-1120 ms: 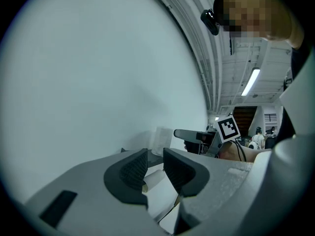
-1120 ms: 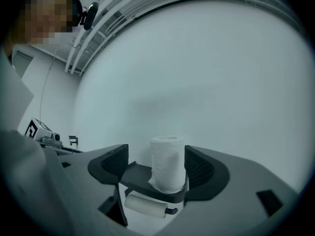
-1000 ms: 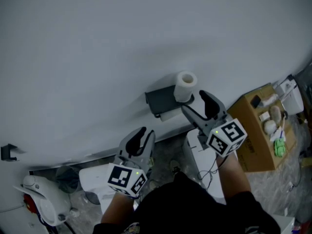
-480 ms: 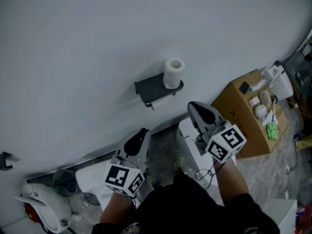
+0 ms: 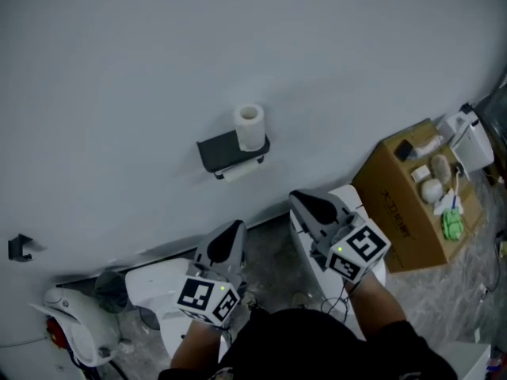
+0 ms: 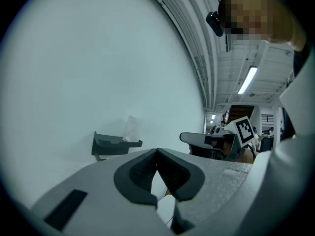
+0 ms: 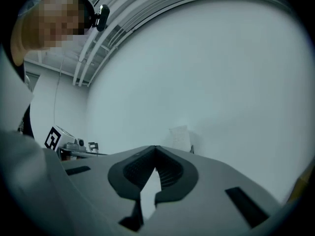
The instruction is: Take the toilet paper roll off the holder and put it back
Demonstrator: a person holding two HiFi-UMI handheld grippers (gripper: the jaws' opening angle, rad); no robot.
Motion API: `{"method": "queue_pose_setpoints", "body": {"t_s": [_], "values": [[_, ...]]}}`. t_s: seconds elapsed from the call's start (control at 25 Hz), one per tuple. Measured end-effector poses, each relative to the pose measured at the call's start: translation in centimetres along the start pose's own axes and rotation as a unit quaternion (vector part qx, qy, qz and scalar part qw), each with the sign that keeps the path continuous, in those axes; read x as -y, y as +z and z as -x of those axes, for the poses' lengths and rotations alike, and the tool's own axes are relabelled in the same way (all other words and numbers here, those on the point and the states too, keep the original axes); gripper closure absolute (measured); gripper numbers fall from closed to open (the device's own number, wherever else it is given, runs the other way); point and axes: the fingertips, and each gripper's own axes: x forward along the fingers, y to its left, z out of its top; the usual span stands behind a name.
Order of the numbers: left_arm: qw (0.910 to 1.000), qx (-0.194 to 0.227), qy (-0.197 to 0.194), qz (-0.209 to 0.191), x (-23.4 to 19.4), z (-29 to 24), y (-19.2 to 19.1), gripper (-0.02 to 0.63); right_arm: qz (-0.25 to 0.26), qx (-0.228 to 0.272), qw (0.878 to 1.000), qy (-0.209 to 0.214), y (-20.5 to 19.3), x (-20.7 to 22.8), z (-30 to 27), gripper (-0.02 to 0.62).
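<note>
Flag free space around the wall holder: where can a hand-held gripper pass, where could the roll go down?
Free: on the holder, the shelf top left of the upright roll, and bare wall above and on both sides of the holder. Crowded: the cardboard box, its top full of small items, and the white fixtures at lower left.

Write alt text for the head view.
A white toilet paper roll stands upright on a dark wall-mounted holder. Below it, the left gripper and right gripper are shut, empty and apart from it. A cardboard box sits at right.
</note>
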Motion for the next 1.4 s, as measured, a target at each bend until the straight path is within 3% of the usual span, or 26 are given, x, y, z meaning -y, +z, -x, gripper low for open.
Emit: {"method": "queue_pose_setpoints", "body": {"t_s": [0.4, 0.64, 0.88, 1.16, 1.4], "values": [[0.9959, -0.05, 0.075, -0.012, 8.1, 1.0, -5.2, 0.603, -0.063, -0.014, 0.994, 0.091, -4.4, 1.5, 5.5, 0.597], [0.9907, -0.049, 0.127, -0.011, 8.2, 5.8, -5.2, 0.603, -0.075, -0.017, 0.986, 0.146, -5.0, -3.0, 5.0, 0.597], [0.9866, -0.047, 0.156, -0.003, 7.2, 12.7, -5.7, 0.603, -0.075, -0.026, 0.982, 0.171, -6.0, -9.4, 4.3, 0.597], [0.9896, -0.019, 0.142, 0.0, 6.4, 21.9, -5.2, 0.603, -0.058, -0.038, 0.985, 0.156, -6.6, -18.7, 5.6, 0.597], [0.9956, -0.009, 0.093, 0.009, 7.3, 27.2, -6.0, 0.603, -0.041, -0.042, 0.993, 0.105, -7.1, -24.1, 8.9, 0.597]]}}
